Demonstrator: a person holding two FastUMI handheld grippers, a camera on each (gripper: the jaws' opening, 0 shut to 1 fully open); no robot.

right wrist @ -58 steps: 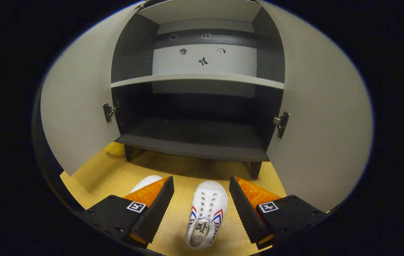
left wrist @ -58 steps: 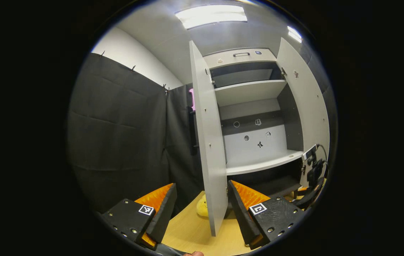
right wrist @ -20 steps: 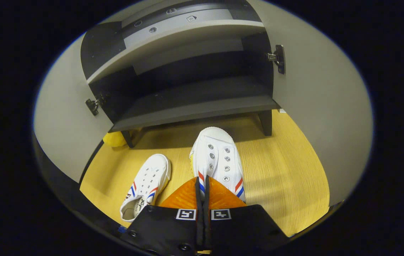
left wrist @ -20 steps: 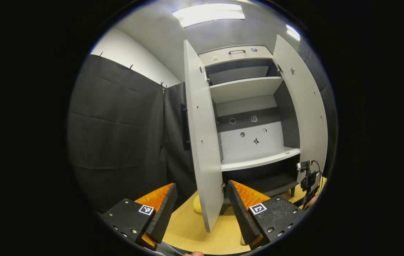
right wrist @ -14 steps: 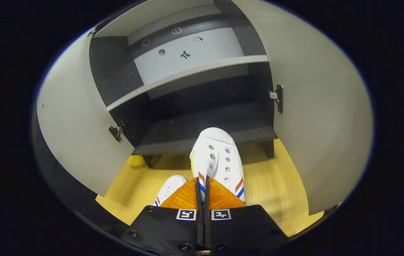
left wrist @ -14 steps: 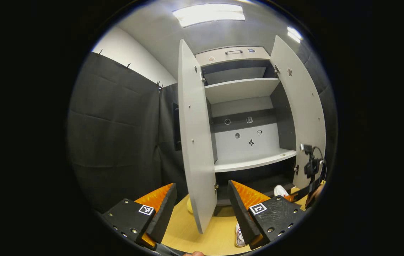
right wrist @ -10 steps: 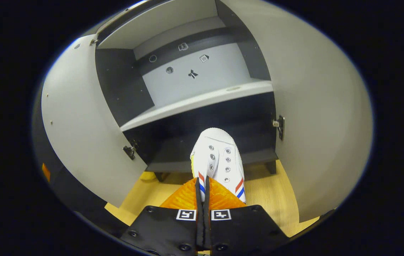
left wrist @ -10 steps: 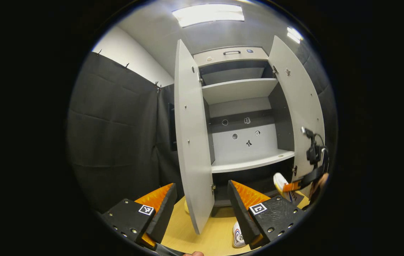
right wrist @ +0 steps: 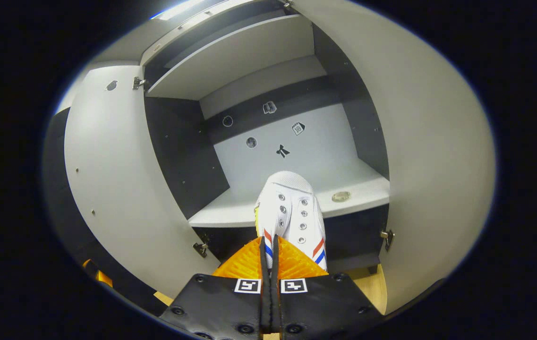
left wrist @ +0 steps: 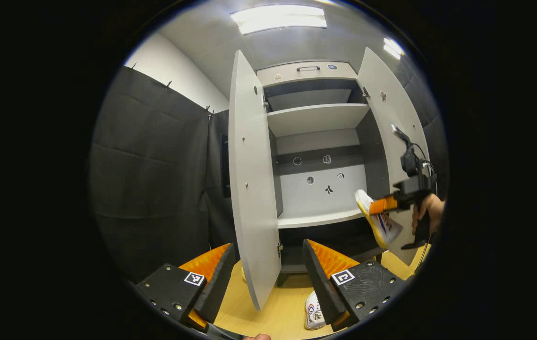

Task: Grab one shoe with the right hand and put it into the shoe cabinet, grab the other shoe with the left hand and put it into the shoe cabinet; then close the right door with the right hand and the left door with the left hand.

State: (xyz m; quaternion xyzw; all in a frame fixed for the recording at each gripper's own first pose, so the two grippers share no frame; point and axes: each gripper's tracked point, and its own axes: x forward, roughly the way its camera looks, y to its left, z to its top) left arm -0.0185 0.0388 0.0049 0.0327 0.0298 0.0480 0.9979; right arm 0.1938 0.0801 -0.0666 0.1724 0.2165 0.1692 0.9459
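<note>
The right gripper (right wrist: pixel 268 264) has its two fingers pressed together on the back edge of a white canvas shoe with red and blue stripes (right wrist: pixel 289 212). It pinches the shoe and holds it up in the air. In the right gripper view the shoe's toe points to 12 o'clock, at the tall grey shoe cabinet (right wrist: pixel 287 141). The toe is in front of the edge of the light grey middle shelf (right wrist: pixel 358 189). A small round thing (right wrist: pixel 340 196) lies on that shelf at about 2 o'clock from the toe. I cannot tell what it is.

In the left gripper view the same shoe (left wrist: pixel 381 222) hangs at 3 o'clock, with its toe tipped up toward the cabinet. A person's hand (left wrist: pixel 429 212) holds the right gripper (left wrist: pixel 384 205) there.

The left gripper (left wrist: pixel 268 278) is spread wide and holds nothing. Between its fingers, at 6 o'clock, stands the edge of the flat grey left door (left wrist: pixel 249 189), which is wide open. The flat grey right door (left wrist: pixel 391 123) is open too, at 2 o'clock.

The other white canvas shoe with red and blue stripes (left wrist: pixel 314 314) lies on the yellow wooden floor (left wrist: pixel 277 316), at 5 o'clock. It is just beside the right-hand finger of the left gripper and is partly hidden by it.

The cabinet has a light grey top shelf (left wrist: pixel 315 118) at 12 o'clock and a dark bottom shelf (left wrist: pixel 296 264) low down. The back wall has a few small stickers (left wrist: pixel 328 189).
</note>
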